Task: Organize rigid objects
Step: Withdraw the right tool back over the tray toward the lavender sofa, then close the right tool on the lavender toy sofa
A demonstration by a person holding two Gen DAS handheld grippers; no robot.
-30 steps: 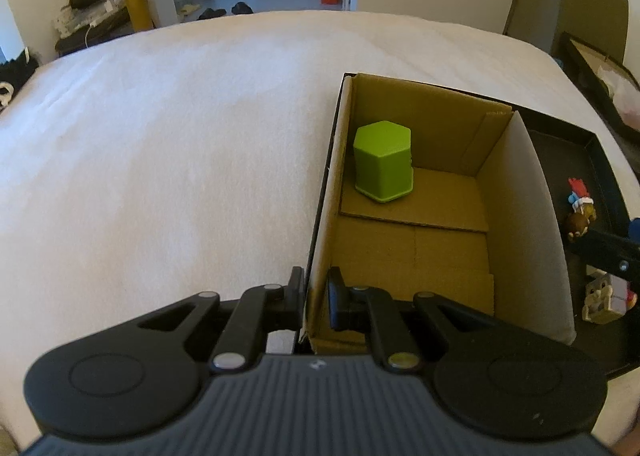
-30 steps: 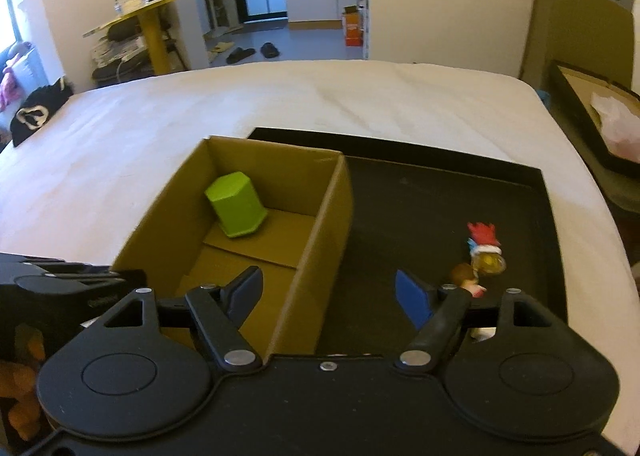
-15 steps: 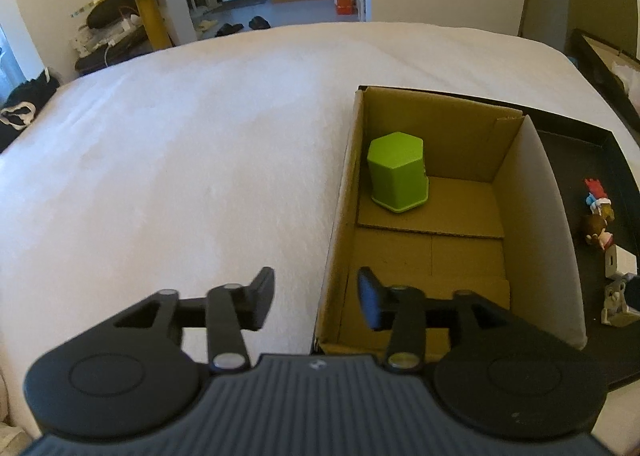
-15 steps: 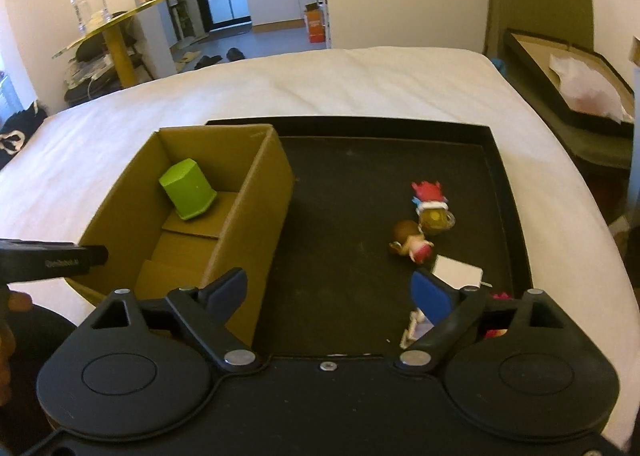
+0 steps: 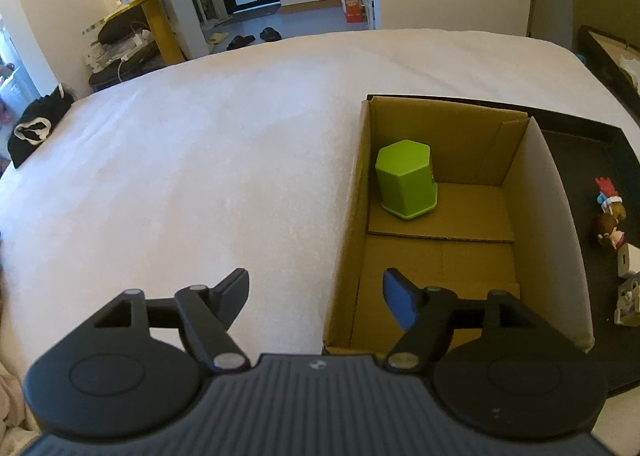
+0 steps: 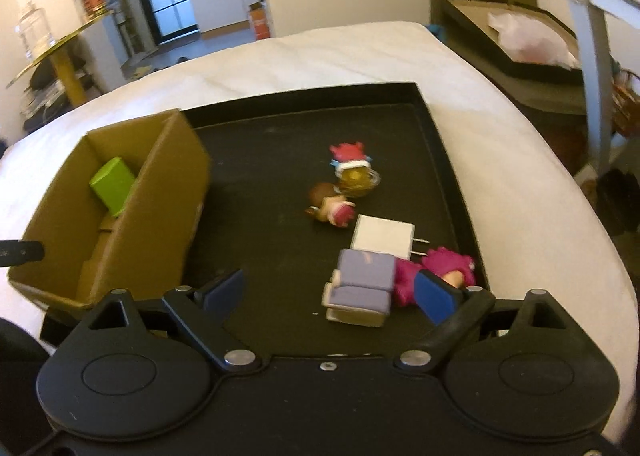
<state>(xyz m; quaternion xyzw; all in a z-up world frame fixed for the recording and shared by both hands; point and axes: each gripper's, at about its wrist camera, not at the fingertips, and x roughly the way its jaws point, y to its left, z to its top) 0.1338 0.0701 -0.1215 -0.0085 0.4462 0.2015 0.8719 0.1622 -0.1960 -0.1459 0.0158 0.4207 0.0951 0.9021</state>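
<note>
Sorting appears to run from the black tray (image 6: 256,144) into the cardboard box (image 5: 536,216), which stands on the tray's left part so that drops are short. One piece is already home: the green hexagonal block (image 5: 406,184) stands upright on the box floor against the far-left corner, leaving the nearer floor free for more. The left gripper (image 5: 316,296) sits at the bottom of its view with its fingers straddling the box's near-left wall, one outside over the white cloth (image 5: 180,176), one over the box floor; its jaws have just been opening and now stand wide, pressing on nothing, which reads as letting go of the wall. The right gripper (image 6: 330,290) hangs low over the tray's near-right area, spread wide and empty, its jaws having just opened. Between and just beyond its fingers lies the lilac toy armchair (image 6: 360,288), beside a magenta-haired doll (image 6: 440,268) and a white plug adapter (image 6: 382,238), with two small figures (image 6: 344,188) farther up. I judge the armchair the likely next pick, since the opening already frames it.
</note>
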